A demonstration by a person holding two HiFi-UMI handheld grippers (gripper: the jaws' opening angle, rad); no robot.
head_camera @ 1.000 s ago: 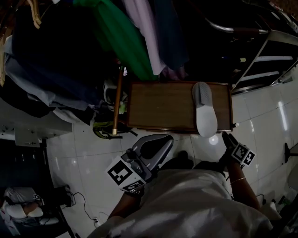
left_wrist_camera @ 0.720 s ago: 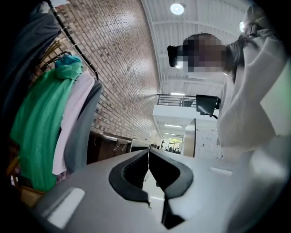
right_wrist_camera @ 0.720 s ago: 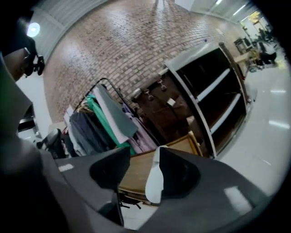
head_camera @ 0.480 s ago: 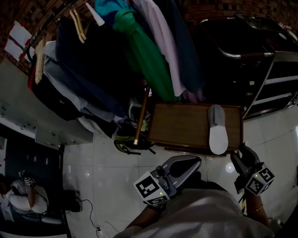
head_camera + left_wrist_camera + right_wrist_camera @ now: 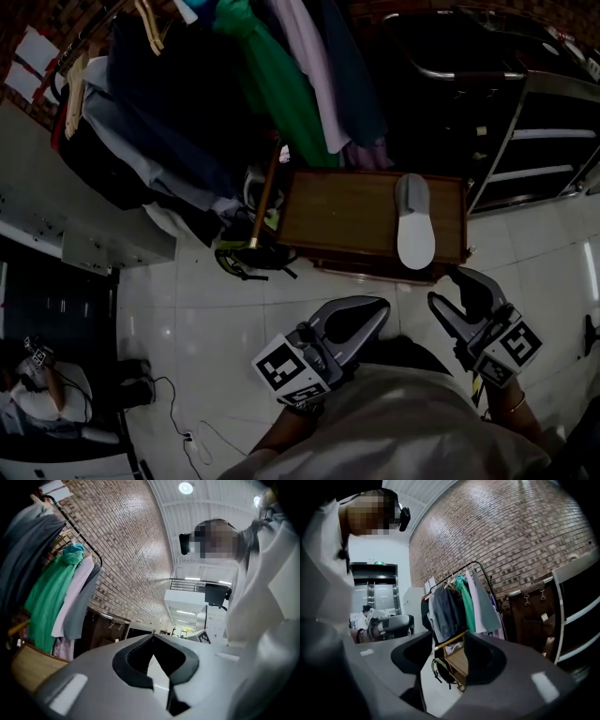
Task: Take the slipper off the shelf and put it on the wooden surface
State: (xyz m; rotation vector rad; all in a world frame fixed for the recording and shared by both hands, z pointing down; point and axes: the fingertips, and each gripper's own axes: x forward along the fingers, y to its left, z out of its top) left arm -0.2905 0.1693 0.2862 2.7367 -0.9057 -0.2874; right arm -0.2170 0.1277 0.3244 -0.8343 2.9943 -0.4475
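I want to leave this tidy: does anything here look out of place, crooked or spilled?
Nothing looks spilled or damaged. Only the slipper stands out a little: it lies lengthwise at the right end of the wooden surface, with its near end right at the front edge, perhaps slightly over it.

Dim and underexposed from overhead, faint glare on floor tiles point(image 5: 187, 319). Brighter in both gripper views, lit by a ceiling lamp point(image 5: 185, 487); bent strongly at the edges, soft up close.
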